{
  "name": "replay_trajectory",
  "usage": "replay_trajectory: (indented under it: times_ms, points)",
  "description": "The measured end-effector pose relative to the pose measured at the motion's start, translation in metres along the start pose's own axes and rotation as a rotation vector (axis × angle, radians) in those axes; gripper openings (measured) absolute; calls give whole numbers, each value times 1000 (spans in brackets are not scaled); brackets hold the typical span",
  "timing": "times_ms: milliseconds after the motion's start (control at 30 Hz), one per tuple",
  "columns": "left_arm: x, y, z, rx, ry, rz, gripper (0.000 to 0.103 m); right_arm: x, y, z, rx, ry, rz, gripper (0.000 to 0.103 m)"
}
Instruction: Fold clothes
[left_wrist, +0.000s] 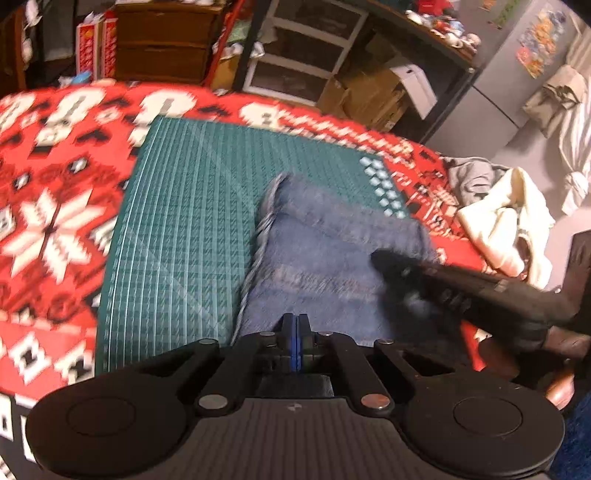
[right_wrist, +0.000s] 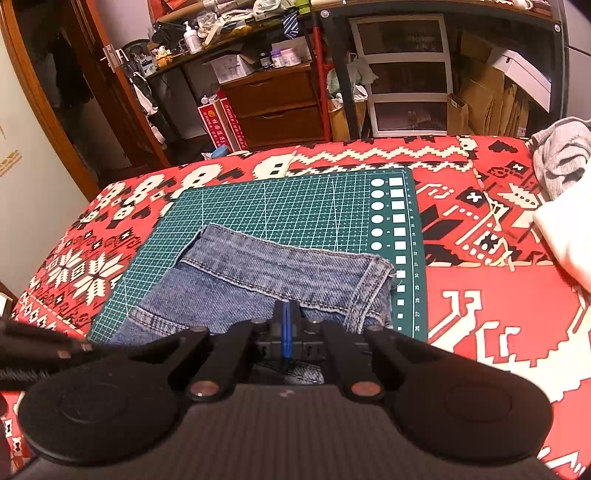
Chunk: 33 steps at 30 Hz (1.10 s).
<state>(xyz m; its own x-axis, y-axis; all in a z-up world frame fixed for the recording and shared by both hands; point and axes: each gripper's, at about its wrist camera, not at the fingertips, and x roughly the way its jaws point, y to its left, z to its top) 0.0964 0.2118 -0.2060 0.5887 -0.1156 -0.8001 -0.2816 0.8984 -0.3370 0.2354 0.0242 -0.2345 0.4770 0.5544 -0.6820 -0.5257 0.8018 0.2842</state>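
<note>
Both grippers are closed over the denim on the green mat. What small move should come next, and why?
Probably carry the near denim edge forward toward the far hem. Both the left gripper and right gripper have their jaws shut at the near part of the jeans, which lie flat on the cutting mat with bare mat beyond, so a fold away from the person looks likely.

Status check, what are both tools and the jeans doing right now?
Left tool shut, right tool shut, both over the jeans. Jeans folded on green mat. Other clothes off to the side, not blocking.
</note>
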Motion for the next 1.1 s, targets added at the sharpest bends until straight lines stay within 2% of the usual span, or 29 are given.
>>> replay_trajectory:
  times_ms: [100, 167, 200, 267, 400, 533, 800, 1000, 1100]
  points:
    - [5, 8, -4, -46, -3, -20, 3, 0, 3, 3, -19, 15, -10, 0]
    - [5, 8, -4, -42, -7, -21, 3, -2, 10, 8, -30, 45, -34, 1]
    - [5, 7, -5, -33, -10, -19, 3, -5, 14, 10, -37, 53, -42, 9]
    - [4, 6, -6, -22, -19, -17, 3, -14, 22, 8, -41, 47, -23, 11]
    - [4, 11, -10, -52, -30, -38, 3, -20, 44, -10, -73, 71, 22, 11]
    - [4, 13, -9, -64, -26, -50, 3, -14, 59, -31, -162, 62, -19, 11]
    - [3, 2, -11, 4, -40, -5, 3, -43, 20, -49, -147, 1, -99, 8]
    - [3, 7, -10, -21, -38, -21, 3, -60, 8, -62, -148, -36, -108, 5]
    - [3, 7, -6, -23, -10, -20, 3, -63, 1, -63, -119, -44, -89, 5]
